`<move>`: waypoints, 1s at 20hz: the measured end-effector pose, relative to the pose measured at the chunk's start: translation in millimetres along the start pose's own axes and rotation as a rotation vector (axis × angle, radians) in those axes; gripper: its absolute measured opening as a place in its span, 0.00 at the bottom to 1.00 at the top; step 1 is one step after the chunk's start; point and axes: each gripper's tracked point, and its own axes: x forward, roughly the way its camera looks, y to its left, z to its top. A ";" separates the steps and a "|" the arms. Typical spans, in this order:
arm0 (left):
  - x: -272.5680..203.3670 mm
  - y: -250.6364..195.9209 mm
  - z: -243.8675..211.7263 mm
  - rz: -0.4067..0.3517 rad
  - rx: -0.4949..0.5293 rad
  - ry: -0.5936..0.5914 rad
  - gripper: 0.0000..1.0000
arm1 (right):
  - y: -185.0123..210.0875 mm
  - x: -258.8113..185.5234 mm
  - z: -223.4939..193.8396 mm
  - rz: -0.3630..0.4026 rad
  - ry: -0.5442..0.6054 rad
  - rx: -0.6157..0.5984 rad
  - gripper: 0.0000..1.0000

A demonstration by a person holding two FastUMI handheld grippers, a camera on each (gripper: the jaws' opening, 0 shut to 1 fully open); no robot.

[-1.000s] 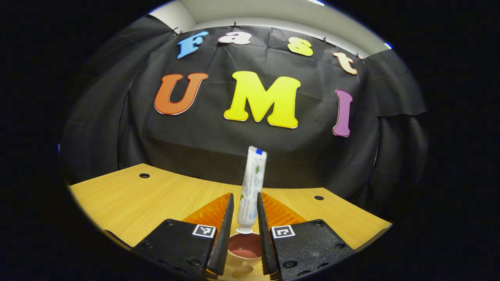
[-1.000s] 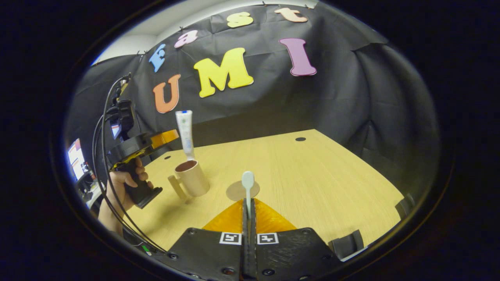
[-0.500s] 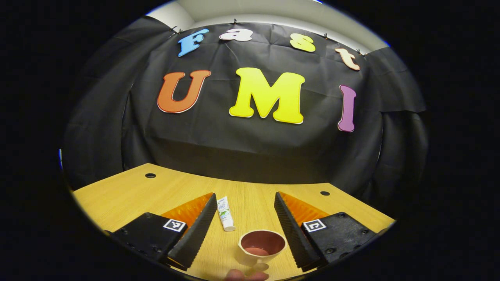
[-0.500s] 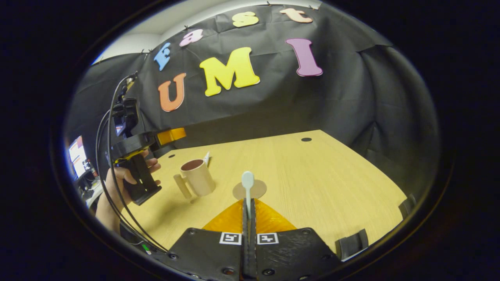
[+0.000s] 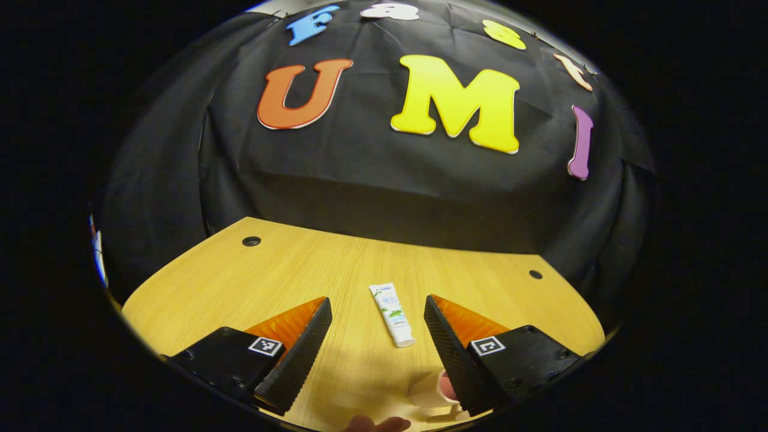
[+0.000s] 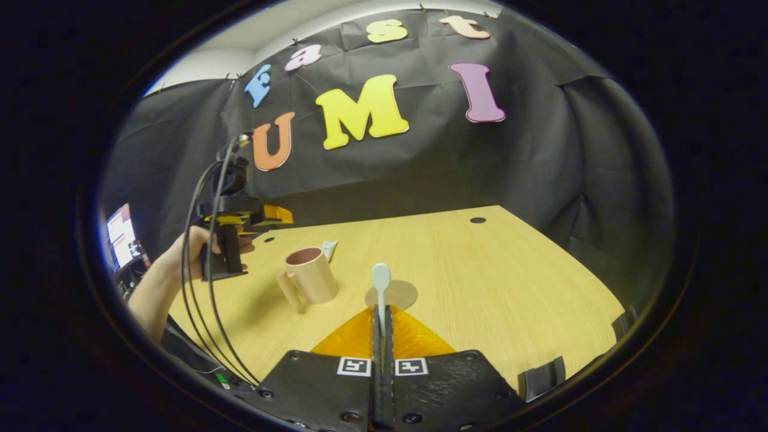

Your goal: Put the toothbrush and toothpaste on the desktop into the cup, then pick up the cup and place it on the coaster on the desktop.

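**Toothpaste on the tabletop, toothbrush in your right grip**

Your left hand-held gripper (image 5: 377, 327) stands wide open with nothing between its fingers. The toothpaste (image 5: 392, 314) lies flat on the tabletop (image 5: 252, 282), low in the middle of the left gripper view, cap end toward you and just ahead of the fingertips. The cup (image 5: 433, 391) sits at the bottom edge of that view, partly behind the right-side finger. In the right gripper view the cup (image 6: 310, 275) stands upright left of centre, handle toward the camera, and a corner of the toothpaste (image 6: 329, 249) peeks out just behind it.

Your right hand-held gripper (image 6: 381, 327) is closed on the toothbrush (image 6: 380, 288), whose head stands up at mid-frame. Beyond it lies the round coaster (image 6: 399, 294), bare, just right of the cup.

As things lie, the loading step looks to be in hand: the cup holds neither item that can be seen. The toothpaste needs a fresh grip across its body, a lift, and a cap-down lowering squarely over the cup mouth. The toothbrush needs carrying left, over the same rim.

Count: one toothpaste, one toothbrush, one cup, one coaster, two hand-held grippers.
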 end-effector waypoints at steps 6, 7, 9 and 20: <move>84.4 0.2 -45.2 -0.043 0.048 0.339 0.98 | -2.9 2.1 2.9 -0.013 0.005 -0.018 0.00; 94.5 0.0 -45.4 -0.048 0.029 0.364 1.00 | -3.5 4.0 2.6 -0.014 0.009 -0.017 0.00; 113.5 -1.1 -42.8 -0.051 -0.022 0.409 0.98 | -5.5 12.3 3.0 -0.014 0.017 -0.013 0.00; 141.9 -0.2 -20.1 0.023 0.094 0.576 0.49 | -17.1 16.2 6.1 -0.008 0.016 0.013 0.00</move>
